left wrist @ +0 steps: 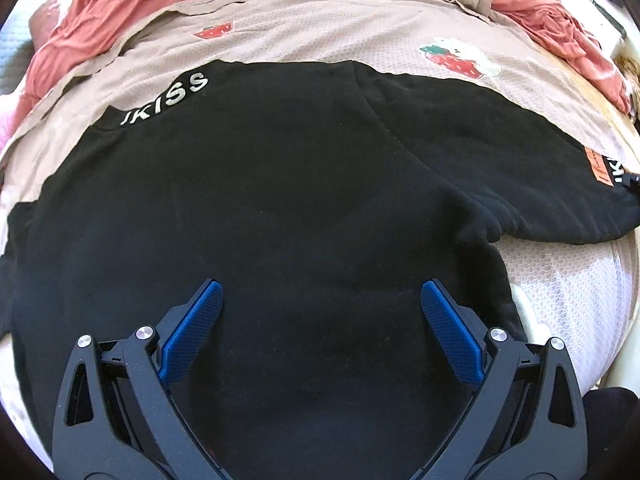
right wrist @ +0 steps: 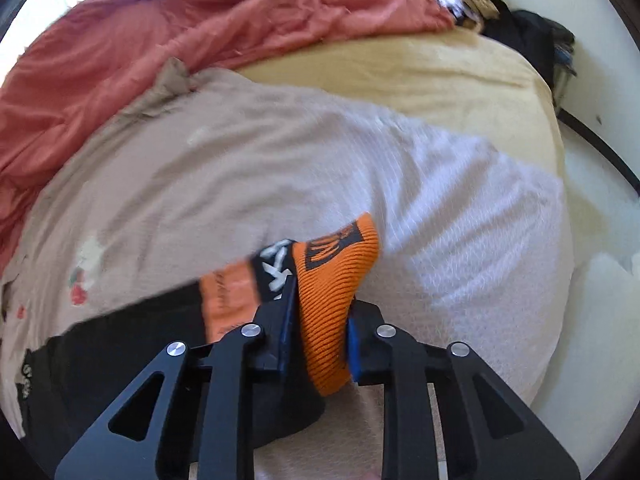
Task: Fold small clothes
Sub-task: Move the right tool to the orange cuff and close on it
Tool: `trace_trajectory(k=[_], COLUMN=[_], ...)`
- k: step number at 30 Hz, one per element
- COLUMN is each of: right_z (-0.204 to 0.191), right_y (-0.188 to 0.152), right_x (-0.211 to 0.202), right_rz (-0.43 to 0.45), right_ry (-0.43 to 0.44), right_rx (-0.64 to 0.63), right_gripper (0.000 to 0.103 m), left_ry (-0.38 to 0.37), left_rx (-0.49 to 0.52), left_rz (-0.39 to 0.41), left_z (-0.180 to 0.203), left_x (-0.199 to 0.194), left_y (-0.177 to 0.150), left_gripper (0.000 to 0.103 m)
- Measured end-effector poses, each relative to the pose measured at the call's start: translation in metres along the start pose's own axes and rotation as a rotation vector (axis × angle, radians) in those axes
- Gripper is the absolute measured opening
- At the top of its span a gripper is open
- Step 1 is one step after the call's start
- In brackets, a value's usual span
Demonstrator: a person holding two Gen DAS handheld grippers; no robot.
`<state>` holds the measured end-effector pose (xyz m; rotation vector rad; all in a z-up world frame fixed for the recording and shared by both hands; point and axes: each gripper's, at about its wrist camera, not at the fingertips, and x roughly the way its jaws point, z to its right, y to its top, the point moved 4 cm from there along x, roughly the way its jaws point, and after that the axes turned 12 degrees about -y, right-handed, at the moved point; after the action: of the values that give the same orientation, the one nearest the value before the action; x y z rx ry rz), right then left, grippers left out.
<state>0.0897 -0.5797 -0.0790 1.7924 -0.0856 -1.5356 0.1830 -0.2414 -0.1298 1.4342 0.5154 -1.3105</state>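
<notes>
A black sweatshirt with white "IKISS" lettering lies spread flat on the bed. One sleeve stretches out to the right and ends in an orange ribbed cuff. My left gripper hovers over the lower body of the sweatshirt, open wide, with its blue pads apart and nothing between them. In the right wrist view my right gripper is shut on the orange cuff, which stands up pinched between the pads. The black sleeve trails off to the left.
A beige sheet with strawberry prints covers the bed under the garment. A crumpled red-pink quilt lies bunched along the far side. A yellow blanket and dark items sit at the far right, with the bed edge beyond.
</notes>
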Motion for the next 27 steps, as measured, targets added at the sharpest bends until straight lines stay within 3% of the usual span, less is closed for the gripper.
trace_trajectory(k=[6,9,23,27], right_z=[-0.069,-0.108,-0.233,-0.25], right_y=[-0.003,-0.016,-0.127,-0.154], right_x=[-0.054,-0.072,-0.132,-0.14], right_rz=[0.141,0.138,0.108,0.041], right_ry=[0.27,0.394,0.704,0.803], right_rx=[-0.14,-0.215,-0.626,-0.724], right_gripper=[0.018,0.017,0.014,0.027], left_ry=[-0.024,-0.018,0.106,0.113], left_rx=[-0.072,-0.118,-0.294,-0.339], left_rz=[0.03,0.06,0.135,0.144], left_z=[-0.019,-0.037,-0.137,-0.153], left_x=[-0.017,-0.031,-0.072,-0.077], left_y=[-0.003,-0.004,-0.018,-0.021], left_gripper=[0.094,0.094,0.094,0.094])
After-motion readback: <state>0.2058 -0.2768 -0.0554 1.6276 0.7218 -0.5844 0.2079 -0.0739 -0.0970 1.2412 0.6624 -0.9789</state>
